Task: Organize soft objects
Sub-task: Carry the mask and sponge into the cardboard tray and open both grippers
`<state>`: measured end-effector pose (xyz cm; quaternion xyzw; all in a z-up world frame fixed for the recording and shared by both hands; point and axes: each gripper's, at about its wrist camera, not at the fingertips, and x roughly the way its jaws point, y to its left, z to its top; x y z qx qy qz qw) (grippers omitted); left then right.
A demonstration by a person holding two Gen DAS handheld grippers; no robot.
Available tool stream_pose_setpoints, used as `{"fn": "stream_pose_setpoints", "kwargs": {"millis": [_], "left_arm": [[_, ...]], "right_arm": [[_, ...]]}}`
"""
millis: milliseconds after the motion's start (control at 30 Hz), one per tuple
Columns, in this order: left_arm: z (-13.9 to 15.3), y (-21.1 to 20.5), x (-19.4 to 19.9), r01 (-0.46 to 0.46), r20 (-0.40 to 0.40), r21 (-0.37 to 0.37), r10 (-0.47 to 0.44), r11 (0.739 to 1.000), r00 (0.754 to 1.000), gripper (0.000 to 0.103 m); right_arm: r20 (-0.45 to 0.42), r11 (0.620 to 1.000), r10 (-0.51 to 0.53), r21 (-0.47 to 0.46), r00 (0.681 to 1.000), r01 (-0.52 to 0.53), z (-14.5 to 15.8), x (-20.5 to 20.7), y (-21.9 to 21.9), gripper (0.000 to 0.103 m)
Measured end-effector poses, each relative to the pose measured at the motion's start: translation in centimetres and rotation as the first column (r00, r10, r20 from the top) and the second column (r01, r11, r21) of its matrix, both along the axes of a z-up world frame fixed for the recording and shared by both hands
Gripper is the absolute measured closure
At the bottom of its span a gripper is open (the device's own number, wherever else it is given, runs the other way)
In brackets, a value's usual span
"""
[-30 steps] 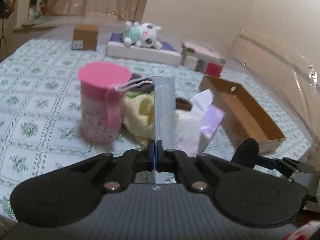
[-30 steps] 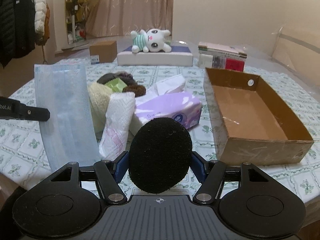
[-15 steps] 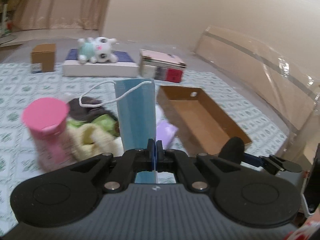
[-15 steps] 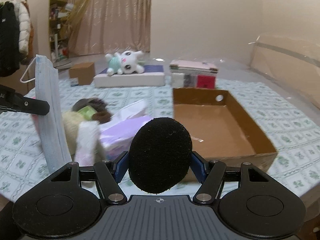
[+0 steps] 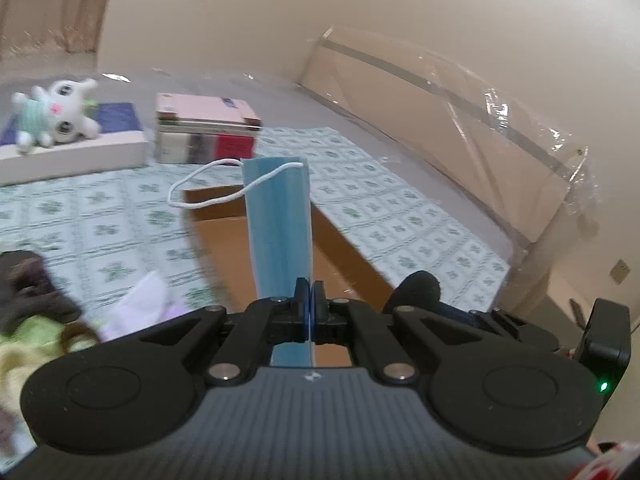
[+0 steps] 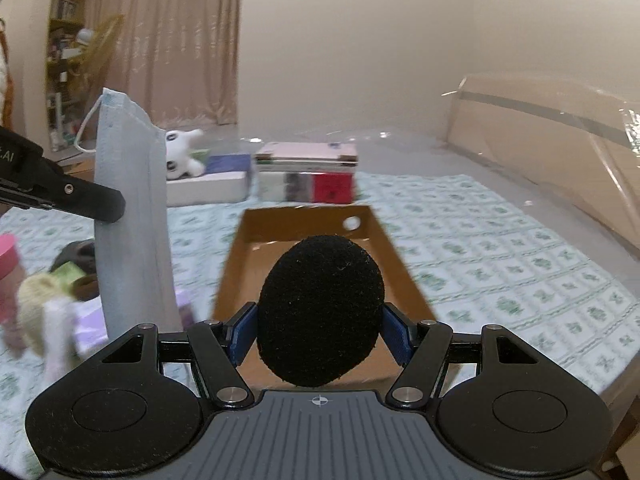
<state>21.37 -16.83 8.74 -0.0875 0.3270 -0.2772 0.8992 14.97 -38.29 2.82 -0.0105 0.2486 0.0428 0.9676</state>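
Note:
My left gripper (image 5: 309, 292) is shut on a folded blue face mask (image 5: 278, 224), which stands upright with its white ear loop (image 5: 200, 196) hanging left. The same mask (image 6: 132, 216) shows in the right wrist view, pinched by the left gripper's fingers (image 6: 80, 200). My right gripper (image 6: 320, 332) is shut on a round black sponge puff (image 6: 320, 312), which fills the gap between its blue pads. The brown cardboard box (image 6: 304, 224) lies open just ahead of both grippers, also seen as the box (image 5: 224, 240) behind the mask.
A pile of soft items (image 6: 52, 300) and a pink cup (image 6: 8, 264) sit at the left on the patterned tablecloth (image 6: 500, 264). A plush toy (image 5: 56, 112) on a white box and a stack of books (image 5: 204, 132) stand at the back. A plastic-wrapped board (image 5: 460, 112) lines the right.
Both grippers have swung to the right and a little up, from over the soft pile towards the cardboard box. Each keeps its hold: mask in the left, black puff in the right.

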Motion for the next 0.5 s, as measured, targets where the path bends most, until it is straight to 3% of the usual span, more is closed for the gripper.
{"fn": "stream_pose_setpoints", "kwargs": {"millis": [133, 367, 433, 500], "left_arm": [[-0.4, -2.5, 3.1, 0.039, -0.034, -0.038, -0.040, 0.999, 0.999, 0.103], [-2.5, -5.5, 7.2, 0.040, -0.053, 0.018, -0.039, 0.999, 0.998, 0.103], [-3.1, -6.1, 8.1, 0.029, -0.057, 0.047, -0.027, 0.998, 0.998, 0.093], [-3.5, -6.3, 8.6, 0.024, -0.062, 0.065, -0.020, 0.998, 0.998, 0.068]], "right_arm": [[-0.001, 0.999, -0.031, -0.010, 1.000, 0.031, 0.0, 1.7, -1.9, 0.038], [-0.026, 0.999, -0.048, -0.018, 0.999, 0.047, -1.0, 4.0, -3.4, 0.038], [-0.037, 0.999, -0.046, -0.018, 0.998, 0.045, -1.6, 4.6, -3.3, 0.038], [-0.047, 0.999, -0.044, -0.011, 0.998, 0.043, -2.0, 5.0, -3.4, 0.038]]}}
